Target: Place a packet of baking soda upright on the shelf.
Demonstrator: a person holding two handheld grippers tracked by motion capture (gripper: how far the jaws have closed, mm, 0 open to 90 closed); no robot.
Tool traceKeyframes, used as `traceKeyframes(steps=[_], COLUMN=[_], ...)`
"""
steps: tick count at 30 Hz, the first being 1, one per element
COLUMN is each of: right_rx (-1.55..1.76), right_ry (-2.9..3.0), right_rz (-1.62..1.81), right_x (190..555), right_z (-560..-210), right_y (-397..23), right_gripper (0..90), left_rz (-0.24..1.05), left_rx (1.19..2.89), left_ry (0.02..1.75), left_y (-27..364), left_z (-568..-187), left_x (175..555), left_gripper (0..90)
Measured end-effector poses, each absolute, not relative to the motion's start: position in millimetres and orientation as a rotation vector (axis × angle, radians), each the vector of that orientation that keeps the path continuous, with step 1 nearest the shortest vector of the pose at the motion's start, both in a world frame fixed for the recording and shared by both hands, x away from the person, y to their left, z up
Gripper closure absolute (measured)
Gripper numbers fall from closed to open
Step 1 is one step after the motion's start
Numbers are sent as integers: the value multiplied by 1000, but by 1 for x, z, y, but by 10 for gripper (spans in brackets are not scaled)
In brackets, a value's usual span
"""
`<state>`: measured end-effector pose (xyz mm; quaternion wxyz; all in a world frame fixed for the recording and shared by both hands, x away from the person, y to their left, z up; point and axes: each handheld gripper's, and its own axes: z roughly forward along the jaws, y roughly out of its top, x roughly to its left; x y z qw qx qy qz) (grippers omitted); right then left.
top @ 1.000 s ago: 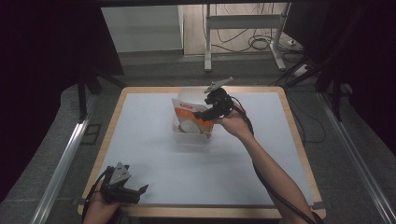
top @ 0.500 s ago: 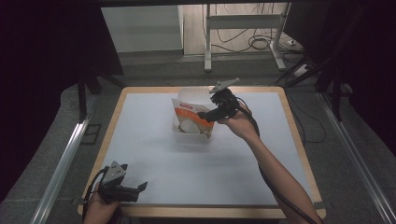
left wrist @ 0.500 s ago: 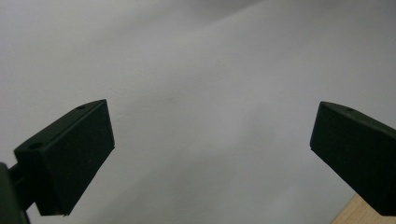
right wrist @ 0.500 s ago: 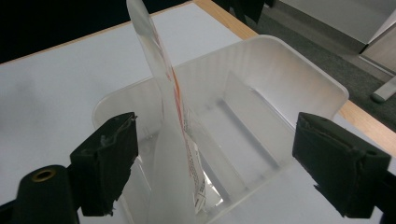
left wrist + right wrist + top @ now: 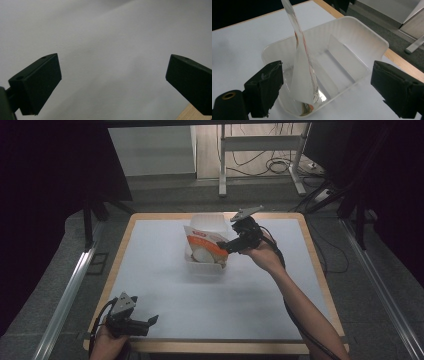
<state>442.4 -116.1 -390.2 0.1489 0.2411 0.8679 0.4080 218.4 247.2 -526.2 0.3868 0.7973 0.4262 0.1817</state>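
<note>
Right gripper view: pouch (image 5: 303, 72) top cut off, bottom hidden in tub (image 5: 362, 42).

We can't read any text here. The pouch (image 5: 206, 246) standing in the clear plastic tub (image 5: 212, 222) has an orange-red label band with white lettering (too small and blurred in the high view, edge-on in the right gripper view). No other markings.

pouch (image 5: 206, 246): white, orange-red band | tub (image 5: 352, 47): translucent white | table (image 5: 165, 280): pale grey, wood edge
</note>
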Motion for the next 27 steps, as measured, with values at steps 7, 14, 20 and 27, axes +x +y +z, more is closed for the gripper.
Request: traceKeyframes(steps=[7,14,20,27], right_rx=[700,701,706,724], right_ry=[2492,2495,2498,2498], right_rz=[1167,1160,1154,1151], right_x=[438,434,430,427], right_z=[-391,-391,-392,-393], right_y=[-122,-125,-129,-133], right_gripper=[97,92,87,66], left_rz=[464,469,474,471], left_rx=[2038,2047,2057,2061], left_ry=[1082,1078,1074,1073], left_y=[247,246,244,244], left_z=[-526,-526,-527,-527], left_x=[218,218,219,219], left_gripper=[4,4,4,3])
